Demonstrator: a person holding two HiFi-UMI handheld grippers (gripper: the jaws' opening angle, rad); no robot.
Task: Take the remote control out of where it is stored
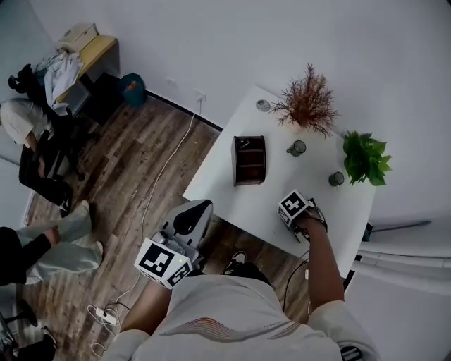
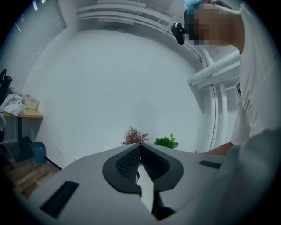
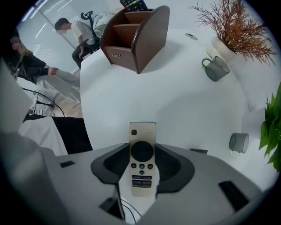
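A cream remote control (image 3: 142, 160) with a black round pad lies between the jaws of my right gripper (image 3: 142, 151), which is shut on it. That gripper (image 1: 301, 215) points down over the white table (image 1: 225, 194), near its front edge. The remote's far end pokes out past the pads. A brown wooden holder (image 1: 249, 159) stands further back on the table; a dark remote (image 3: 134, 4) sticks up from the holder (image 3: 136, 35). My left gripper (image 1: 192, 217) hangs off the table's front left over the floor, its jaws (image 2: 140, 151) shut and empty.
A dried reddish plant (image 1: 309, 102) and a green plant (image 1: 365, 156) stand at the table's back and right. Two small grey mugs (image 1: 297, 148) (image 1: 336, 179) sit near them. People sit at the left of the room (image 1: 42, 240). A white cable (image 1: 165, 166) runs across the wooden floor.
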